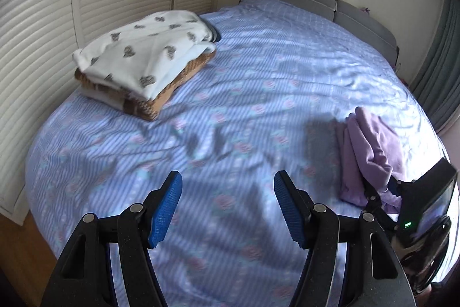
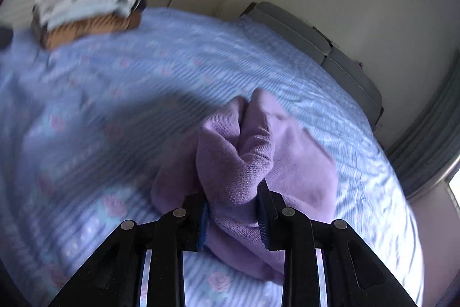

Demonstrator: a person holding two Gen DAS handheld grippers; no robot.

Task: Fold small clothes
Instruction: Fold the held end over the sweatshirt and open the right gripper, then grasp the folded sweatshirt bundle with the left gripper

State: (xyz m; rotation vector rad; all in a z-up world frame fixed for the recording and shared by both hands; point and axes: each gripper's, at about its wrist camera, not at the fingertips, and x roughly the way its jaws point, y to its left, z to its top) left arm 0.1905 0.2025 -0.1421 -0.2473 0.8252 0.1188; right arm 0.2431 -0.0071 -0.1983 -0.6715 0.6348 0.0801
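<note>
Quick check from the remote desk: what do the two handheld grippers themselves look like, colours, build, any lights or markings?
Both share one build: matte black angular linkage arms with round silver pivot pins. The left gripper has bright blue ribbed pads on its fingers. The right gripper shows darker blue pad edges; seen from the left wrist view, its black body carries a small green light. No cables, sleeves or printed markings show.

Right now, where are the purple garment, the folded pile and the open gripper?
purple garment (image 2: 230, 163), right wrist view, bunched middle.
folded pile (image 1: 138, 56), left wrist view, white top layer.
left gripper (image 1: 228, 209), left wrist view, between fingertips.
</note>
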